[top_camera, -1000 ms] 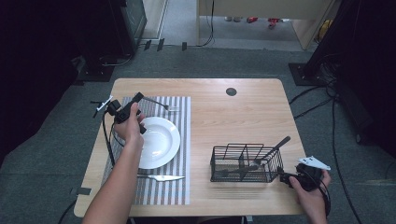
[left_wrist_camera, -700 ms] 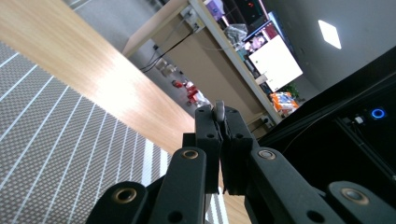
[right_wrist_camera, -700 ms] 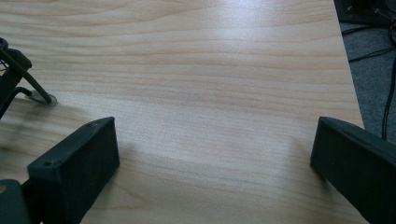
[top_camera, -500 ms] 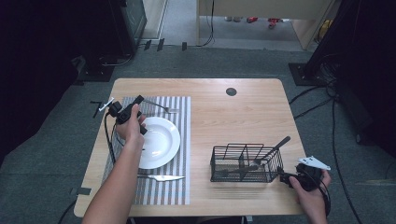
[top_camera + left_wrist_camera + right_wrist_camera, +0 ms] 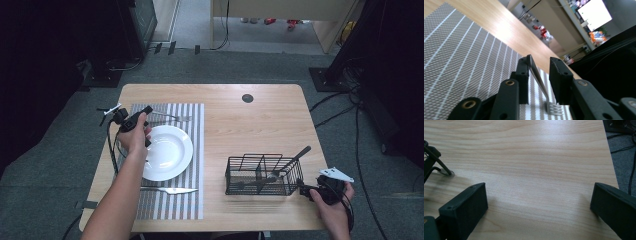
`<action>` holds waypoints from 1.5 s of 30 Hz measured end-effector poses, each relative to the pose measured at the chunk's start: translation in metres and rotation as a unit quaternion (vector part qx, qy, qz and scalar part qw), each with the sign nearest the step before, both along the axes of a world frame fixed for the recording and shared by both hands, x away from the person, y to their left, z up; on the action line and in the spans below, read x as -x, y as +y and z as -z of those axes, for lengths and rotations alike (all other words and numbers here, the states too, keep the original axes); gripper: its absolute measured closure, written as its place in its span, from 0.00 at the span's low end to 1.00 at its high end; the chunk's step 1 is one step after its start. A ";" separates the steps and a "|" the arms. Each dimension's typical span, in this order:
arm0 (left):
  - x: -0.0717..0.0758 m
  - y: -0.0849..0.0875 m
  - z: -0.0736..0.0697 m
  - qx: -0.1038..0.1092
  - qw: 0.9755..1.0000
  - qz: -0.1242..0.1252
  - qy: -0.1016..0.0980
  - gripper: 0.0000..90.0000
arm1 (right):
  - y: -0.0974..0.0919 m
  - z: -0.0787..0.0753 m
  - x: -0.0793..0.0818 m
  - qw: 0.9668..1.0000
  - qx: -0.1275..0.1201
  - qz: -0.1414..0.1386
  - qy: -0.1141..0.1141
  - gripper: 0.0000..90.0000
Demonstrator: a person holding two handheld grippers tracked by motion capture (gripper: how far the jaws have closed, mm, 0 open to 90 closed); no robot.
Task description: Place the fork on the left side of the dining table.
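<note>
step in hand: laying out the place setting; the left gripper (image 5: 537, 72) works at the fork (image 5: 537, 77) on the striped placemat (image 5: 461, 57), in the upper left of the high view, above the white plate (image 5: 167, 152).
left jaws: parted, with a gap on both sides of the fork; nothing is clamped.
fork vs jaws: in the left gripper view the handle runs up between the two black jaws, nearer the left-hand one and perhaps touching it, with the tines low in the frame on the mat.
judgement: either just set down or about to be gripped; i cannot tell which.
next move: if placed, back straight off without nudging the handle; if a pick, close squarely on it.
right gripper (image 5: 537, 202): jaws wide apart over bare table (image 5: 536, 157) at the lower right of the high view, just beside the wire caddy (image 5: 262, 175), holding nothing.
knife (image 5: 167, 190): on the mat below the plate.
</note>
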State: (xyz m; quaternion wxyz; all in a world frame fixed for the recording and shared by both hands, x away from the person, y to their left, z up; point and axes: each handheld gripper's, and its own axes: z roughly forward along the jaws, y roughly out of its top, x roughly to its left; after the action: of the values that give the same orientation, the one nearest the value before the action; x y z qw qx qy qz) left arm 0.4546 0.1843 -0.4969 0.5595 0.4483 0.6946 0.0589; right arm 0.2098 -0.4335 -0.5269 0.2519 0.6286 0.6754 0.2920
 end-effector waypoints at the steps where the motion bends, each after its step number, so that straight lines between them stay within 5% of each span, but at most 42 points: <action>1: 0.000 0.001 0.000 -0.006 1.000 0.004 0.006 0.75 | 0.000 0.000 0.000 1.000 0.000 0.000 0.000 0.01; 21: -0.009 0.012 -0.007 -0.072 0.993 0.048 0.075 0.52 | 0.000 0.000 0.000 1.000 0.000 0.000 0.000 0.01; 33: -0.020 0.025 -0.003 -0.046 0.990 0.064 0.120 0.43 | 0.000 0.000 0.000 1.000 0.000 0.000 0.000 0.01; 40: -0.027 0.023 0.000 -0.070 0.988 0.063 0.126 0.40 | 0.000 0.000 0.000 1.000 0.000 0.000 0.000 0.01; 45: -0.031 0.024 -0.001 -0.071 0.989 0.058 0.118 0.39 | 0.000 0.000 0.000 1.000 0.000 0.000 0.000 0.01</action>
State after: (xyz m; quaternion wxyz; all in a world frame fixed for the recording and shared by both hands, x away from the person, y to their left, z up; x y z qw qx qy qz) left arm 0.4852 0.2082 -0.4961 0.4425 0.5302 0.7229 0.0227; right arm 0.2098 -0.4334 -0.5269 0.2520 0.6287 0.6752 0.2920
